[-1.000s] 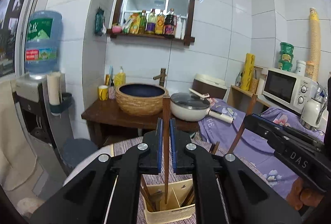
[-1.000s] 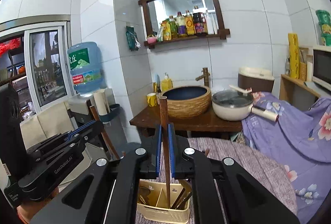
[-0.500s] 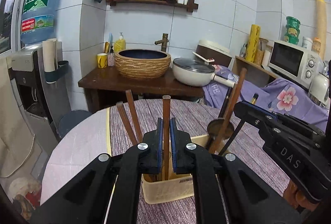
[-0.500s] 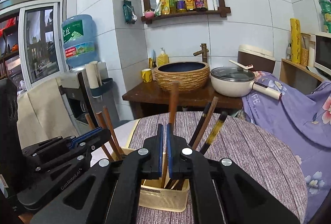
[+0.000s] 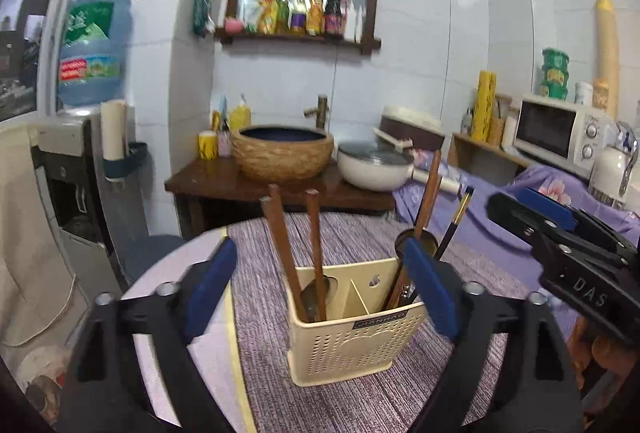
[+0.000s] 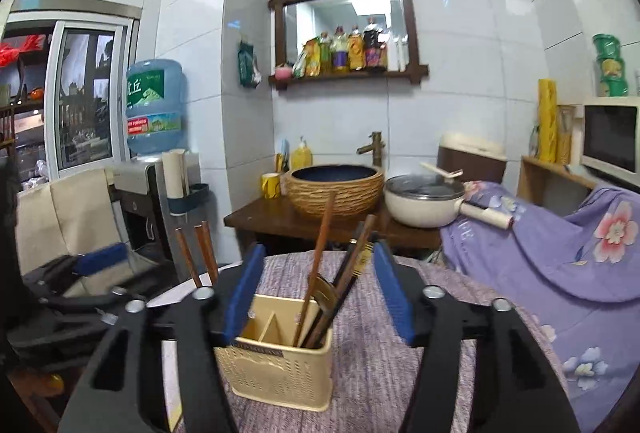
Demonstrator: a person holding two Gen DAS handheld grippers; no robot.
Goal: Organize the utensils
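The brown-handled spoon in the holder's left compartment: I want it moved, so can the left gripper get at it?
Probably yes. The left gripper stands open just before the cream utensil holder, and the spoon's handle rises clear above the rim. Only a neighbouring brown handle crowds it.

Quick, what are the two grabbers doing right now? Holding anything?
Left gripper: jaws have just been opening, wide open now, holding nothing.
Right gripper: jaws have just been opening too, open, holding nothing; the utensil holder stands beyond them.
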